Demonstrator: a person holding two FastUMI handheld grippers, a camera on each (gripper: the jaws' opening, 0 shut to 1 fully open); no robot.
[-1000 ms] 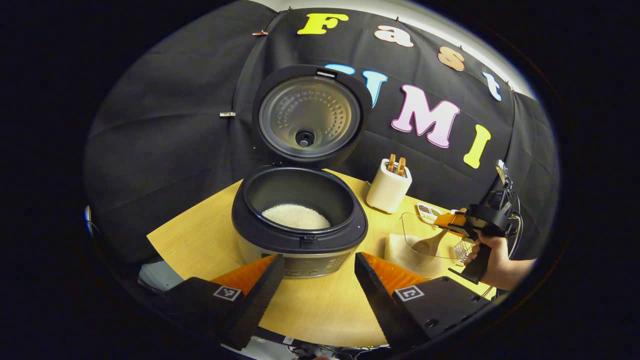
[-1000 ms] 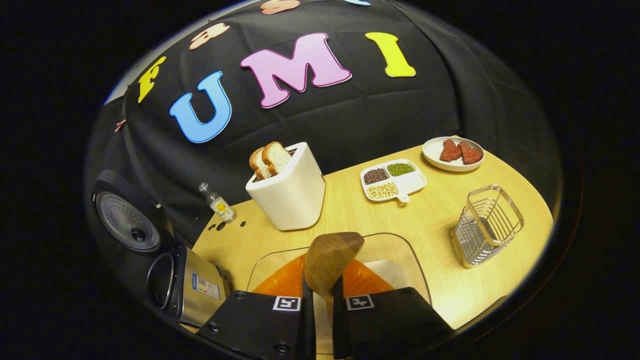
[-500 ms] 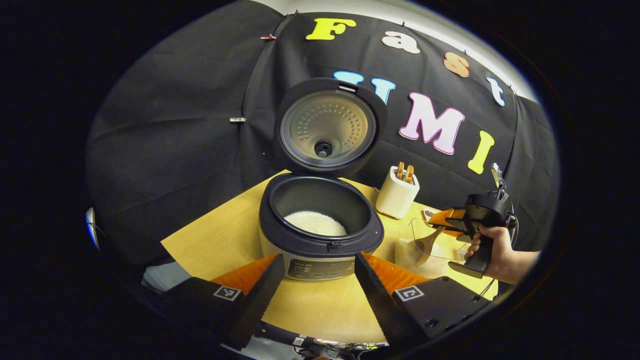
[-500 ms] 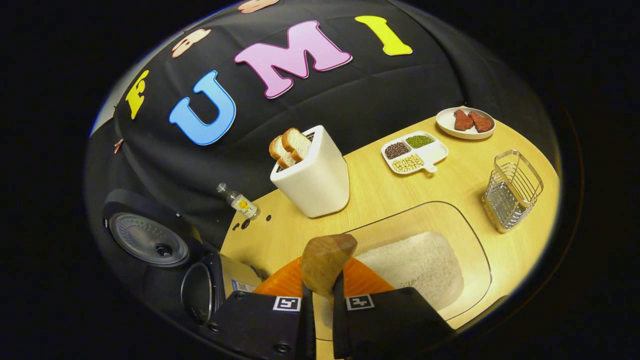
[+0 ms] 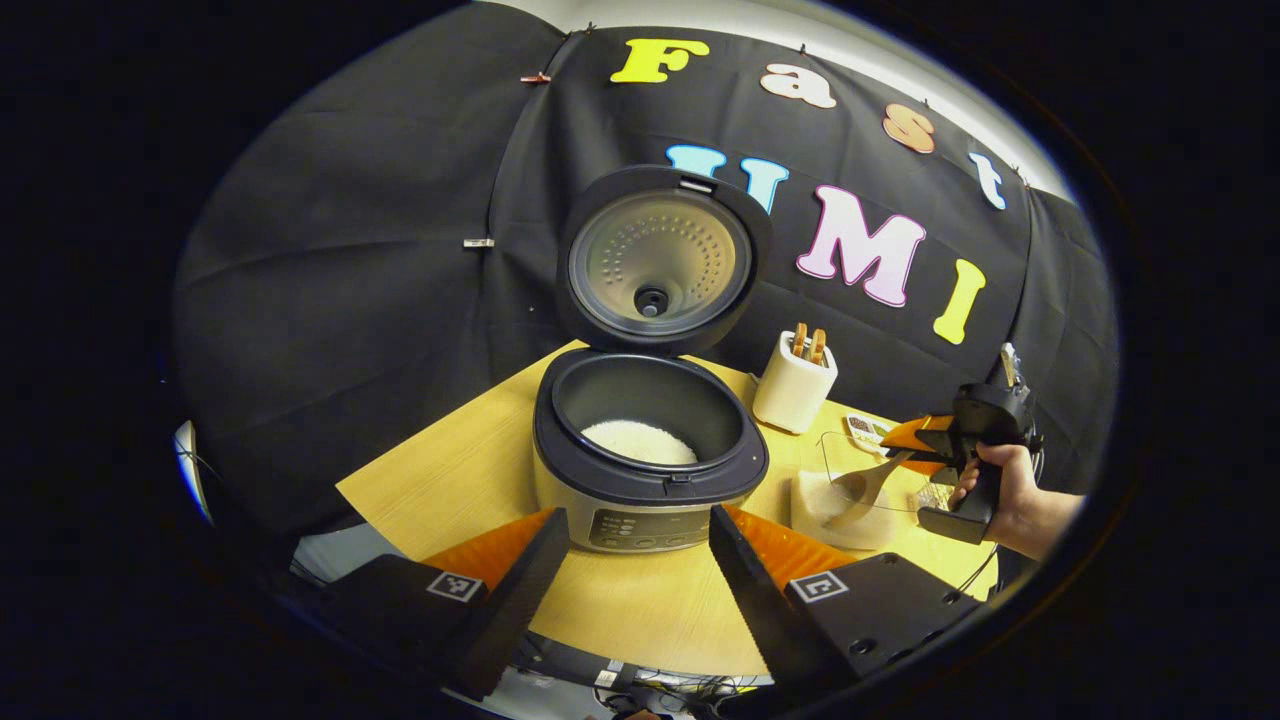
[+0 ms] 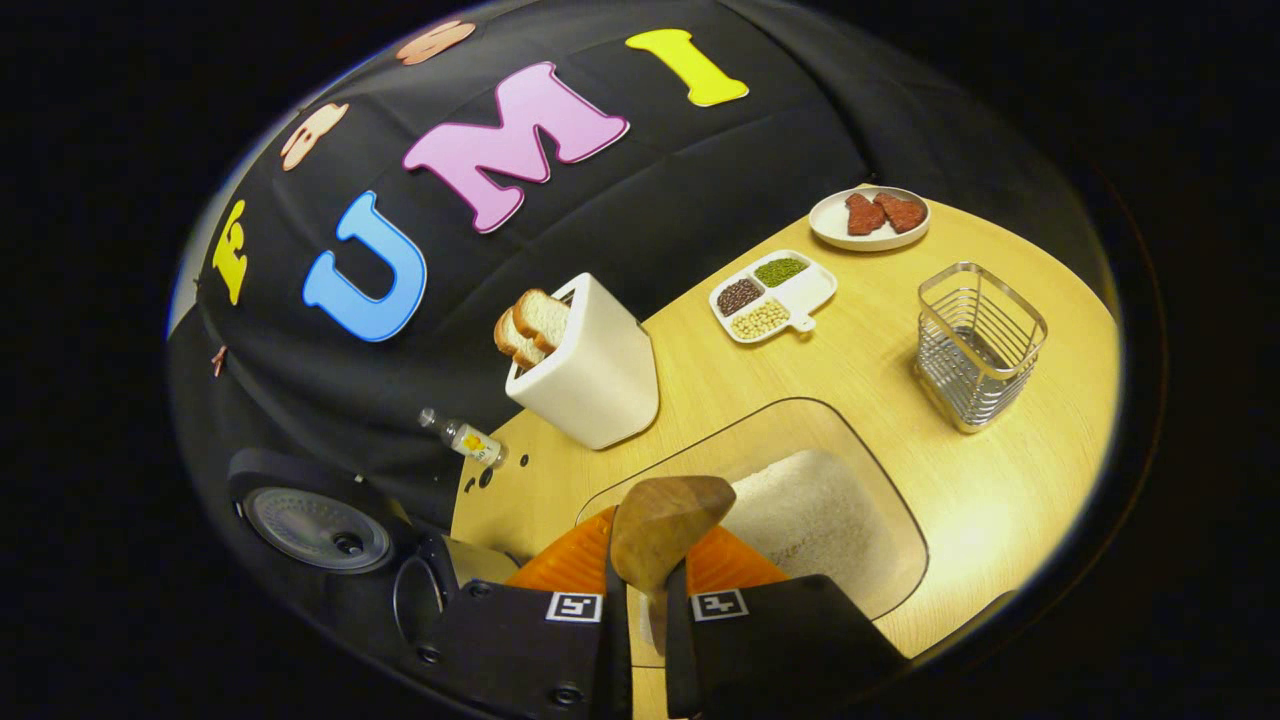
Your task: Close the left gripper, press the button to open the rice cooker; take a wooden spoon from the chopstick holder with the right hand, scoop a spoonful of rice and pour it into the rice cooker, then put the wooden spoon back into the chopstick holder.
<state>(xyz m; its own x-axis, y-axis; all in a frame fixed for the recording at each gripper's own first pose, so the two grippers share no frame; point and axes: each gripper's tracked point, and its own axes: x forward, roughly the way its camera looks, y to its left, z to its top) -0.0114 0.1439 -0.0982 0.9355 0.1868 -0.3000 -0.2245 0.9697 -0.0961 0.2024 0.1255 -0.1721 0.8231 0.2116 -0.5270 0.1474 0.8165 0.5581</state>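
The rice cooker (image 5: 650, 480) stands open, lid (image 5: 655, 260) upright, with white rice in its pot (image 5: 640, 442). My left gripper (image 5: 640, 570) hangs open in front of it, nothing between the fingers. My right gripper (image 6: 642, 600) is shut on the wooden spoon (image 6: 665, 525), whose bowl points forward over the glass container of rice (image 6: 815, 520). In the left gripper view a hand holds that right gripper (image 5: 935, 440), and the spoon (image 5: 865, 485) slants down into the container (image 5: 840, 500). The wire chopstick holder (image 6: 980, 345) stands to the right.
A white toaster (image 6: 590, 370) with bread slices stands behind the container. A sectioned dish of beans (image 6: 772, 295) and a plate of red pieces (image 6: 868, 215) lie at the back of the wooden table (image 6: 880, 400). A small bottle (image 6: 462, 438) stands beside the cooker (image 6: 330, 520).
My left gripper has drawn back from the cooker, which now looks smaller and further right. My right gripper has swung and rolled above the glass container, still holding the spoon.
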